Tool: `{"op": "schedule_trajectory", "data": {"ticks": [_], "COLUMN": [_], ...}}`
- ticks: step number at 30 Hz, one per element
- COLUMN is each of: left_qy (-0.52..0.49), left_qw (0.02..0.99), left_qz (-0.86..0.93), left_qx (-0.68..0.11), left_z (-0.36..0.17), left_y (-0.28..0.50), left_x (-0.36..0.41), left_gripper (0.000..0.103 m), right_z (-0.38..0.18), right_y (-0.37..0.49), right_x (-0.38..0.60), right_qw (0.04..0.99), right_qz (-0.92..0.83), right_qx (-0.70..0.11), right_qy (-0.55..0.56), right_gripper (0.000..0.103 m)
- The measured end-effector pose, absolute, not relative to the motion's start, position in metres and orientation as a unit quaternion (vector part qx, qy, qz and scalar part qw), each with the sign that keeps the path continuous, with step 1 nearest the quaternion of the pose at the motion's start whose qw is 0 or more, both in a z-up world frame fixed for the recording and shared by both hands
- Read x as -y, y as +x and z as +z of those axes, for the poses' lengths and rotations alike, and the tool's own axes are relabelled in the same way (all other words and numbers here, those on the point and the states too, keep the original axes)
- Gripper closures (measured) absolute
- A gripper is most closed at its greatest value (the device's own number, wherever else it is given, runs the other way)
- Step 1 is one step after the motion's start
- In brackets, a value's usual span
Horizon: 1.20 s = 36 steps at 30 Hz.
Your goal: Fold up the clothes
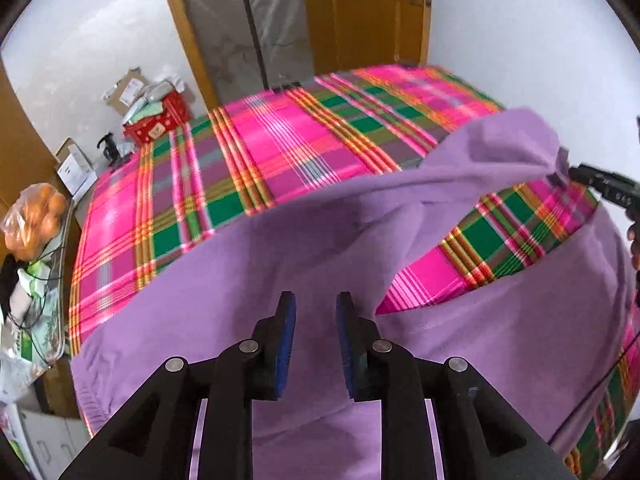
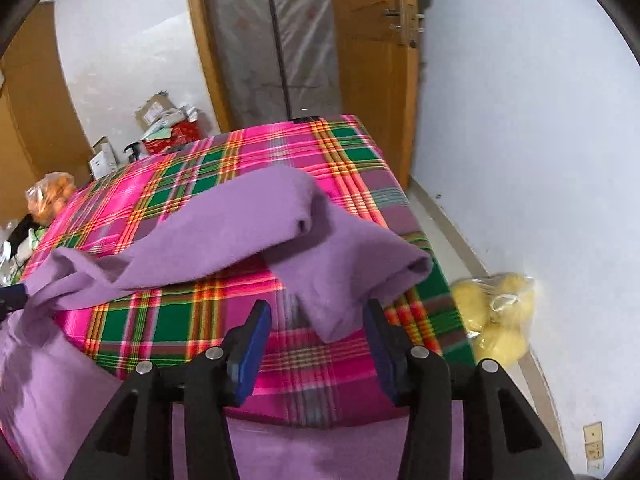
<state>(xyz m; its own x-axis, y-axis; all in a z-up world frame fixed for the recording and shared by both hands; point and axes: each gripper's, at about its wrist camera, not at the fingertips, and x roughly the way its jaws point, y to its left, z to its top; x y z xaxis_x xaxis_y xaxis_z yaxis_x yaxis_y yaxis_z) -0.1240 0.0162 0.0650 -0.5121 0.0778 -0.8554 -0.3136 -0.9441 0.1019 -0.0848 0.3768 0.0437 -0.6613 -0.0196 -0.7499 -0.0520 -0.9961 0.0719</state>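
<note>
A purple garment (image 1: pixel 224 264) lies across the plaid bedcover (image 1: pixel 280 136), one sleeve (image 2: pixel 224 224) draped toward twelve o'clock. The left gripper (image 1: pixel 316 312) hovers over the fabric with jaws apart, empty. The right gripper (image 2: pixel 316 324) is spread wide, the sleeve's cuff hanging loose between its fingers.

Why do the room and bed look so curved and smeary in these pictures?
Left wrist view: the fisheye lens bows the plaid bedspread and door frame; dark corners are the lens rim. Right wrist view: same bulge, motion blur on the purple garment.
</note>
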Motion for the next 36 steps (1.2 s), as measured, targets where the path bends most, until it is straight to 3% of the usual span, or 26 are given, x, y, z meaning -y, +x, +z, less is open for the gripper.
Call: {"op": "schedule_trajectory", "data": {"ticks": [13,15,16,17,18,21,22,27,36], "left_qy": [-0.507,-0.507,-0.506,-0.504,-0.503,-0.498,-0.498,-0.506,-0.511], "left_qw": [0.082,0.076,0.073,0.07,0.069,0.07,0.08,0.096,0.082], "left_qz": [0.843,0.842,0.843,0.844,0.844,0.847,0.848,0.854,0.854], "left_qx": [-0.161,-0.165,-0.167,-0.17,-0.174,-0.174,-0.16,-0.073,-0.044], "left_z": [0.033,0.031,0.031,0.031,0.031,0.031,0.032,0.043,0.053], "left_y": [-0.148,-0.15,-0.151,-0.151,-0.151,-0.15,-0.15,-0.155,-0.149], "left_x": [-0.037,-0.039,-0.04,-0.041,-0.042,-0.042,-0.039,-0.009,0.007], "left_gripper": [0.081,0.081,0.081,0.081,0.081,0.082,0.089,0.102,0.101], "right_z": [0.016,0.017,0.017,0.018,0.02,0.027,0.032,0.062,0.115], "right_y": [-0.12,-0.121,-0.122,-0.121,-0.121,-0.123,-0.119,-0.104,-0.086], "right_x": [-0.371,-0.372,-0.372,-0.371,-0.37,-0.368,-0.368,-0.381,-0.411], "right_qw": [0.049,0.05,0.049,0.05,0.051,0.053,0.053,0.071,0.118], "right_qz": [0.891,0.893,0.893,0.893,0.893,0.898,0.903,0.916,0.936], "right_qx": [-0.024,-0.03,-0.032,-0.032,-0.032,-0.029,-0.032,-0.034,-0.048], "right_qy": [-0.451,-0.446,-0.446,-0.446,-0.446,-0.435,-0.426,-0.393,-0.329], "right_gripper": [0.05,0.07,0.075,0.09,0.094,0.095,0.096,0.096,0.096]}}
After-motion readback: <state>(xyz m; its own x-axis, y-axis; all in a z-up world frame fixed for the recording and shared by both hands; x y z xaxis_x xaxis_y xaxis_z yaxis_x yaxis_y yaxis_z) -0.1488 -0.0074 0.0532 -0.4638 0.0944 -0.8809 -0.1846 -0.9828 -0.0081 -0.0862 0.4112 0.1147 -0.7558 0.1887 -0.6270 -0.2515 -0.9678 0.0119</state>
